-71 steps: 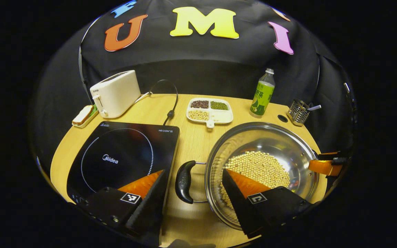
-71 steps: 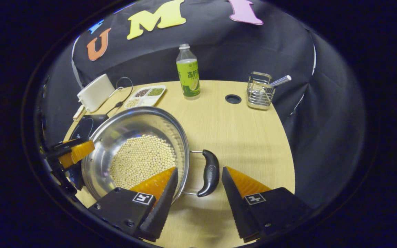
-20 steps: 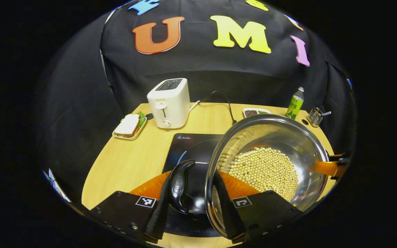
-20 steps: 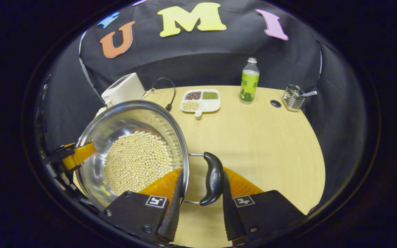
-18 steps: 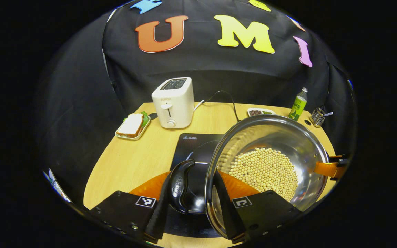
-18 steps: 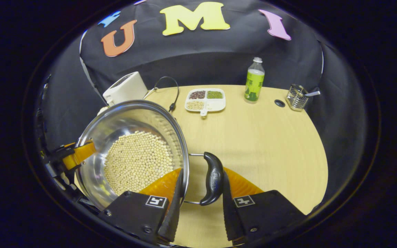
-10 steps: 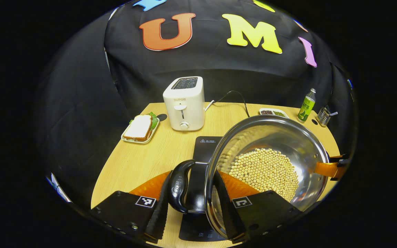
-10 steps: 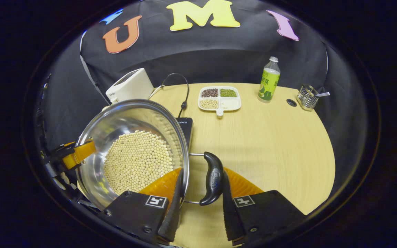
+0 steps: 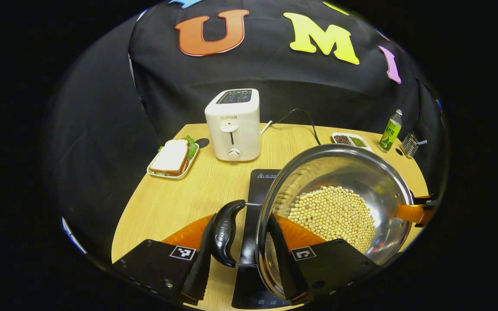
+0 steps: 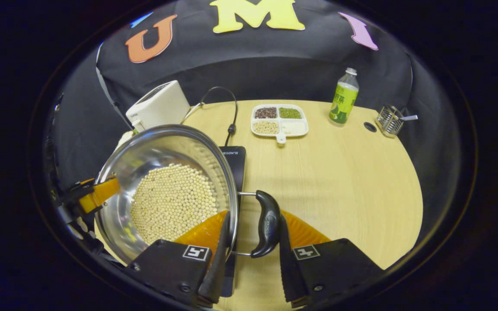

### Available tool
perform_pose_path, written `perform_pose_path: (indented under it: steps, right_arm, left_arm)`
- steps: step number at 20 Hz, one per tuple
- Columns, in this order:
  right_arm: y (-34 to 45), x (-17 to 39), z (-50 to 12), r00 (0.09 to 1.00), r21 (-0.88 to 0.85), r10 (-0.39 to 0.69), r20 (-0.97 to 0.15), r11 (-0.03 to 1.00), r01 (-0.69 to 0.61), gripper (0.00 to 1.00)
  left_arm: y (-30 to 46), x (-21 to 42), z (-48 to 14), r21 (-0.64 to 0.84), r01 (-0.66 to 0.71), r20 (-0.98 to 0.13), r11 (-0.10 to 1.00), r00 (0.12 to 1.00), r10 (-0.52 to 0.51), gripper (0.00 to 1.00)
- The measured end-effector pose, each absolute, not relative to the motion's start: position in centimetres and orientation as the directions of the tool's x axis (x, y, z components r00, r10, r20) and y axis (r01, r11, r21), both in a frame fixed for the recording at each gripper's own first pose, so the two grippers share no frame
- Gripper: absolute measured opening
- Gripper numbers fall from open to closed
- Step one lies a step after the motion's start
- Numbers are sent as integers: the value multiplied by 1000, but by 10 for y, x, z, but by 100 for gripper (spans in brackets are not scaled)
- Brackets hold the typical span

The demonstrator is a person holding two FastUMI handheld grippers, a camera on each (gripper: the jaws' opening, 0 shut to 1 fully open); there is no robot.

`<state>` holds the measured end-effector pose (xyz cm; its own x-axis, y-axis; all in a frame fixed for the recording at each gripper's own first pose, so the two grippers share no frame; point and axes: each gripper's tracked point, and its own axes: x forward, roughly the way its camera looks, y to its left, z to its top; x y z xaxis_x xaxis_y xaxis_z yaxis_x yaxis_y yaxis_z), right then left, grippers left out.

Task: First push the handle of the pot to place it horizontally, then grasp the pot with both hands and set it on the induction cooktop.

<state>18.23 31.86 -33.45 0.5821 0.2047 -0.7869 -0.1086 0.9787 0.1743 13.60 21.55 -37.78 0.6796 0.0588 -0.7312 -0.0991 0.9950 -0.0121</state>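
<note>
The jaws of the left gripper (image 9: 239, 250) stand narrowed around the pot's near black handle (image 9: 225, 232), one finger outside the handle and the other by the pot wall; I cannot tell for sure that both press on it. The jaws of the right gripper (image 10: 252, 255) stand the same way around the opposite black handle (image 10: 267, 223), and there too the pressing cannot be told.

Between the two pairs of jaws hangs the steel pot (image 9: 361, 172), its floor covered with pale beans (image 9: 333, 214). Under the pot lies the black cooktop (image 9: 263, 179) on the wooden bench (image 10: 344, 172).

Beyond the left jaws stand a white toaster (image 9: 233, 124) and a sandwich plate (image 9: 172, 157). Beyond the right jaws lie a divided dish (image 10: 279, 119), a green bottle (image 10: 343, 97) and a wire basket (image 10: 390, 120).
</note>
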Motion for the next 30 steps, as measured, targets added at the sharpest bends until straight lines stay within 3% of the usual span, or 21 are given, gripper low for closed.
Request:
perform_pose_path:
  steps: [5, 22, 25, 26, 27, 29, 30]
  right_arm:
    - [322, 188, -330, 600, 140, 188, -777, 982, -127, 55]
    - [321, 188, -334, 650, 138, 161, -743, 987, -86, 57]
    - [321, 188, -333, 656, 147, 162, -737, 986, -78, 58]
    - [320, 188, -333, 659, 150, 163, -735, 986, -78, 58]
    - [321, 190, -333, 666, 158, 174, -725, 984, -85, 59]
    - [323, 191, -326, 686, 194, 217, -695, 975, -112, 63]
    - [318, 192, -325, 699, 188, 209, -684, 976, -109, 74]
  left_arm:
    - [219, 134, -389, -61, -98, -736, 993, 677, 22, 65]
    - [218, 137, -393, -28, -67, -721, 997, 692, 26, 68]
    - [218, 139, -393, -31, -78, -708, 996, 705, 33, 73]
    - [217, 139, -390, -49, -86, -698, 995, 716, 28, 84]
    - [219, 139, -388, -49, -100, -689, 994, 724, 38, 75]
    - [227, 139, -382, -7, -117, -662, 993, 745, 83, 88]
    - [228, 138, -378, 8, -111, -647, 994, 757, 90, 98]
